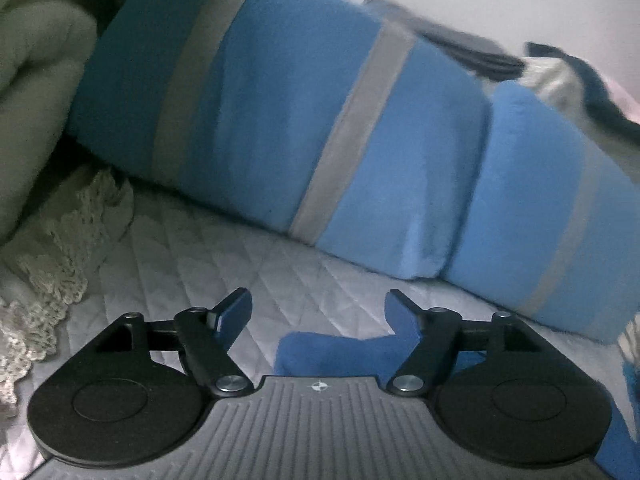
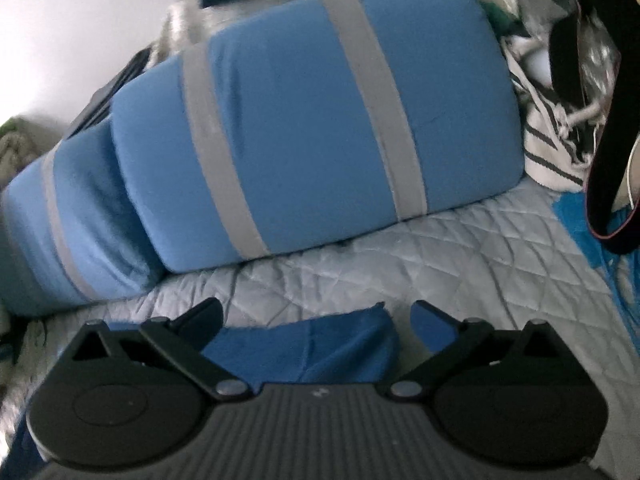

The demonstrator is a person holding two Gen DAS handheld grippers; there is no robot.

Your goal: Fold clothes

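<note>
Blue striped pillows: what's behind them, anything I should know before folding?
Behind the blue striped pillows a dark flat object pokes out on top, with striped white fabric at one end. A pale wall stands farther back. Whatever lies directly behind them is covered.

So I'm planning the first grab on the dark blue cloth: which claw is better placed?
Probably right. The right claw is open with the dark blue cloth between its fingers; in the left claw, also open, it lies off toward one finger.
</note>
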